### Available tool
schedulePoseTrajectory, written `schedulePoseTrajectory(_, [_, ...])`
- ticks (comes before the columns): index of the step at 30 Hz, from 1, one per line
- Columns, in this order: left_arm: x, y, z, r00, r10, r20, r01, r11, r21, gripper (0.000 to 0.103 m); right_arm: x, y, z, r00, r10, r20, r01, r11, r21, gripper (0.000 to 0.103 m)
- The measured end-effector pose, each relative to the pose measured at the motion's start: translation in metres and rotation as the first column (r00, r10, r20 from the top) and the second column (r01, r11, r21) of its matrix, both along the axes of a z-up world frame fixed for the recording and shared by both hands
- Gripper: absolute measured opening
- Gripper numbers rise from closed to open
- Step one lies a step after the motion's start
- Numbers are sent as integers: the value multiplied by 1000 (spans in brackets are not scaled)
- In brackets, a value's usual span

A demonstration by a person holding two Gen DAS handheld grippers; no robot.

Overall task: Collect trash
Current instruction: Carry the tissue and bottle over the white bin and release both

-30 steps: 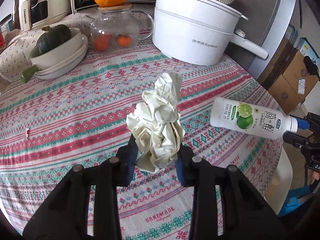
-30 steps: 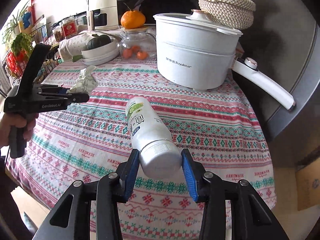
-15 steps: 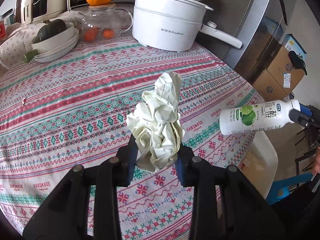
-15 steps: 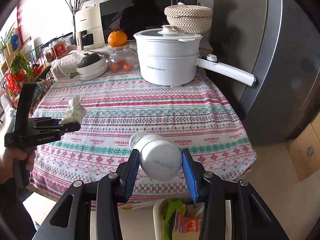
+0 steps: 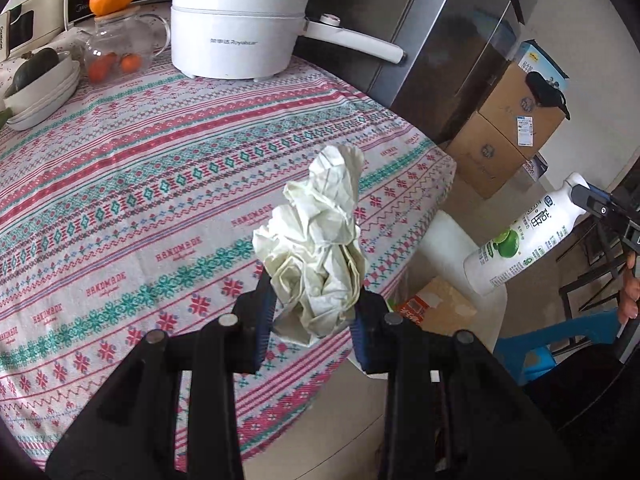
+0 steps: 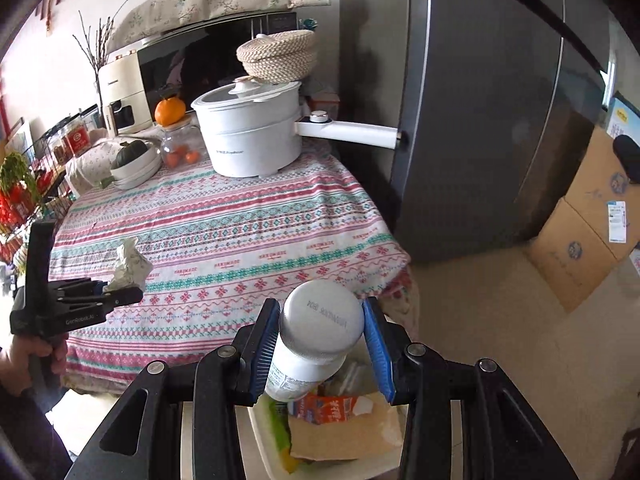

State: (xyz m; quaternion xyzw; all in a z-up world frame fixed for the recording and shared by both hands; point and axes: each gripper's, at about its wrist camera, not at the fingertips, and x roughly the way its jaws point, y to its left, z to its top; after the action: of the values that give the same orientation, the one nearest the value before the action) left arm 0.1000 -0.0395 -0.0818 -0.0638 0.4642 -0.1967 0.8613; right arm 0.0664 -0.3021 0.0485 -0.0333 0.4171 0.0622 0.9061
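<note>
left gripper (image 5: 312,320): your jaws are clamped on the crumpled paper wad (image 5: 316,248), which hangs over the table's (image 5: 120,184) edge, not yet above the trash bin (image 6: 264,440).
right gripper (image 6: 320,344): jaws are pinching the white bottle (image 6: 316,336) by its base, tilted neck-down right above the bin.
risk, left: let go now and I reckon the wad lands on the tablecloth or floor.
risk, right: bottle's round, so it could bounce off the cardboard (image 6: 344,432) filling the bin.
</note>
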Motion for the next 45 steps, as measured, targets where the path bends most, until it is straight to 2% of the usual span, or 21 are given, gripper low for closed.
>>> schedulePoseTrajectory(7, [-8, -68, 1, 992, -122, -8, 122, 992, -26, 35, -9, -45, -10, 995, -92, -34, 91, 995, -39, 43])
schedulePoseTrajectory(16, [-19, -148, -16, 969, -244, -32, 245, 970, 4, 35, 4, -57, -54, 973, -135, -189, 123, 990, -74, 43])
schedulePoseTrajectory(21, [-19, -169, -35, 964, -257, -61, 259, 966, 21, 36, 8, -62, -73, 947, -144, -286, 131, 989, -65, 46])
schedulePoseTrajectory(24, [-17, -176, -44, 964, -257, -73, 260, 965, 36, 36, 7, -65, -73, 948, -162, -275, 149, 987, -68, 67])
schedulePoseTrajectory(33, [-11, -183, -56, 963, -262, -64, 267, 957, 110, 37, 7, -69, -66, 951, -176, -255, 165, 984, -64, 69])
schedulePoseTrajectory(36, [-10, -183, -58, 964, -259, -58, 264, 957, 119, 45, 9, -67, -67, 952, -171, -255, 159, 985, -68, 69])
schedulePoseTrajectory(38, [-10, -180, -58, 967, -249, -57, 254, 959, 123, 58, 10, -66, -68, 951, -170, -258, 157, 985, -71, 70])
schedulePoseTrajectory(41, [-13, -174, -56, 971, -234, -50, 238, 961, 138, 72, 11, -67, -69, 950, -171, -260, 157, 985, -74, 72])
schedulePoseTrajectory(45, [-17, -162, -50, 975, -217, -44, 222, 961, 167, 78, 14, -64, -69, 952, -165, -257, 149, 986, -79, 74])
